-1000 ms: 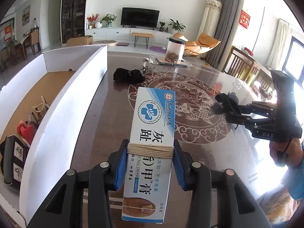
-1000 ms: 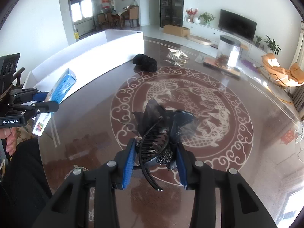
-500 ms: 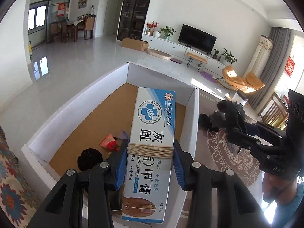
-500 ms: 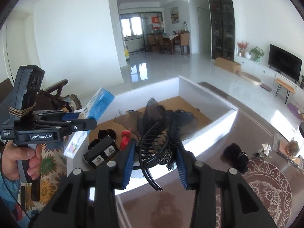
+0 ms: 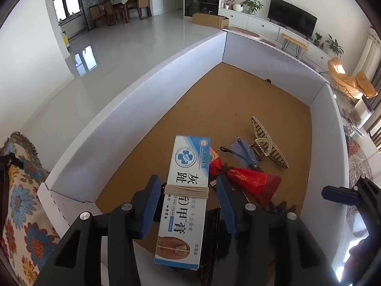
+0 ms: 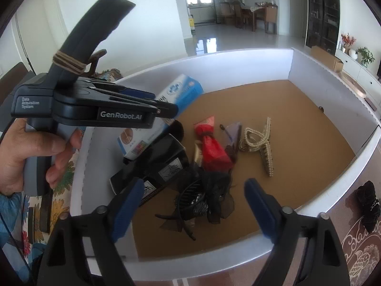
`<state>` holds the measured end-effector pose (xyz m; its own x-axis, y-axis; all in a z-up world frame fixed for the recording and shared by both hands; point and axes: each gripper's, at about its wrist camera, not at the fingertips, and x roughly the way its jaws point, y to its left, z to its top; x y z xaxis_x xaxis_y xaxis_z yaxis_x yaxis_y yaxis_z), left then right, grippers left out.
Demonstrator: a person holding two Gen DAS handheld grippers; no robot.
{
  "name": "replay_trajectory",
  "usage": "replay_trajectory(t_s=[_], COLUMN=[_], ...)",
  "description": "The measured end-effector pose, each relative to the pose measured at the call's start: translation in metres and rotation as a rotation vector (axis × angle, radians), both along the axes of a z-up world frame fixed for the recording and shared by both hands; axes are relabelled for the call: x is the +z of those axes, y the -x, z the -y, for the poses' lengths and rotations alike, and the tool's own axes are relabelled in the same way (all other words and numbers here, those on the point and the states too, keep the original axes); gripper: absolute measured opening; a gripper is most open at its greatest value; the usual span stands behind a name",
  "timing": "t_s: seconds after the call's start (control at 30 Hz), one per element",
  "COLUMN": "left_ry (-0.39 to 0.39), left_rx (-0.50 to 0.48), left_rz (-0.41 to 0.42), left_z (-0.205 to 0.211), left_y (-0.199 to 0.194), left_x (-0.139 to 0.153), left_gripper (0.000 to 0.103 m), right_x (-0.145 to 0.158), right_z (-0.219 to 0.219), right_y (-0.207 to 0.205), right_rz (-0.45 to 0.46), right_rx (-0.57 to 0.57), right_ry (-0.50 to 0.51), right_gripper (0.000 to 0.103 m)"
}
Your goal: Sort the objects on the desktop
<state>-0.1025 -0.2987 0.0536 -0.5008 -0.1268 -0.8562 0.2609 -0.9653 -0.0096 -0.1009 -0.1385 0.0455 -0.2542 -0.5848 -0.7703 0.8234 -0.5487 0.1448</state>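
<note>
Left gripper (image 5: 188,191) pinches a long white-and-blue cardboard cream box (image 5: 184,197) at mid-length, blue pads against a band of tan string wound round it; box hangs above the cork floor of the white-walled sorting tray (image 5: 147,76), near the tray's 6 o'clock corner in the left wrist view. Right gripper (image 6: 193,205) stands spread wide and holds nothing; directly ahead of it a black gauze-bow hair claw (image 6: 202,202) lies on the cork. Step in hand, as I read it: set the box down. To do it well, lower until the box's far end is close to the cork, pick the bare patch toward 10–11 o'clock in the left wrist view, then ease the jaws apart and draw straight back, so the box does not tip onto the pile. Right of the box, at 2–3 o'clock: a red foil sachet (image 5: 247,181), a pearl-trimmed hair claw (image 5: 266,143). A glossy black carton (image 6: 157,164) sits under the box's near end; contact cannot be told. Box itself: rigid, flat-faced, Chinese lettering, toenail photo at the near end, corners crisp, tilted slightly nose-up.
</note>
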Motion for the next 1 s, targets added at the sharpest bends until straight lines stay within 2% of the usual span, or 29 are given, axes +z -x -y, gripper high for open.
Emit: replay_trajectory(t_s=[0.03, 0.07, 0.2, 0.27, 0.37, 0.43, 0.5, 0.63, 0.77, 0.87, 1.0], left_ry=[0.002, 0.005, 0.030, 0.035, 0.020, -0.012, -0.063, -0.125, -0.108, -0.101, -0.102], left_rx=[0.017, 0.031, 0.014, -0.031, -0.132, -0.209, -0.294, -0.475, -0.579, -0.608, -0.583], left_rz=[-0.016, -0.039, -0.154, -0.216, -0.330, -0.385, -0.416, -0.346, -0.245, -0.158, -0.064], left_z=[-0.001, -0.002, -0.033, -0.061, -0.119, -0.159, -0.199, -0.280, -0.343, -0.371, -0.379], left_y=[-0.004, -0.007, -0.033, -0.047, -0.073, -0.090, -0.104, -0.109, -0.108, -0.100, -0.089], left_x=[0.001, 0.004, 0.029, 0.044, 0.068, 0.078, 0.082, 0.057, 0.013, -0.021, -0.057], left_gripper=[0.060, 0.063, 0.065, 0.079, 0.093, 0.101, 0.103, 0.103, 0.103, 0.103, 0.103], right_x=[0.004, 0.010, 0.030, 0.031, 0.018, 0.001, -0.017, -0.043, -0.052, -0.058, -0.059], right_z=[-0.005, -0.011, -0.067, -0.107, -0.179, -0.231, -0.284, -0.379, -0.439, -0.449, -0.441], right_y=[-0.002, -0.005, -0.020, -0.029, -0.047, -0.058, -0.071, -0.097, -0.128, -0.139, -0.139], right_rz=[-0.011, -0.022, -0.105, -0.150, -0.194, -0.201, -0.199, -0.141, -0.089, -0.068, -0.070], right_rx=[-0.011, -0.024, -0.121, -0.204, -0.354, -0.462, -0.564, -0.750, -0.908, -0.947, -0.929], right_ry=[0.011, 0.031, 0.130, 0.143, 0.111, 0.053, -0.029, -0.138, -0.122, -0.112, -0.109], right_gripper=[0.095, 0.095, 0.098, 0.103, 0.103, 0.103, 0.103, 0.103, 0.103, 0.103, 0.103])
